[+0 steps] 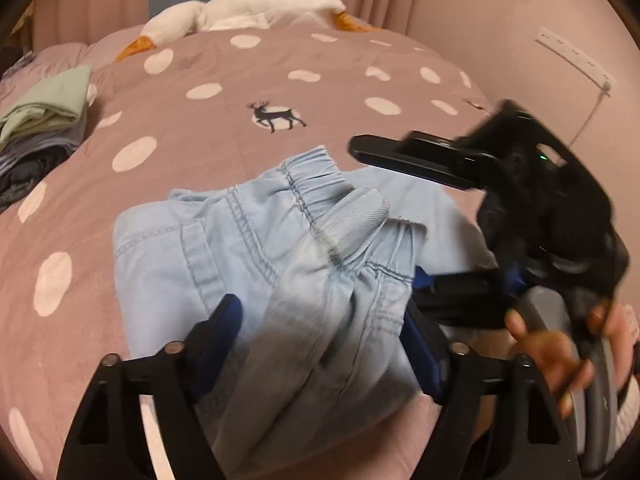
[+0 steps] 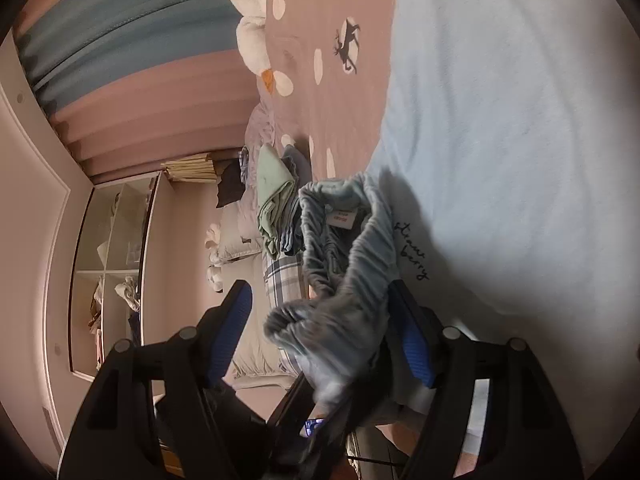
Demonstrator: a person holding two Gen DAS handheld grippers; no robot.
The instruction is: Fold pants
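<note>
Pale-blue pants bunch between both spread tongs, left tongs and right tongs.

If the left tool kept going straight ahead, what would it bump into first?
Probably the light blue pants: their fabric already lies between the left tool's open jaws. Beyond is the spotted bedcover.

Home bedroom: bed, curtains

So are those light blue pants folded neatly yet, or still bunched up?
Still bunched up. The light blue pants lie in a rumpled heap on the bedspread, with the elastic waistband crumpled.
</note>
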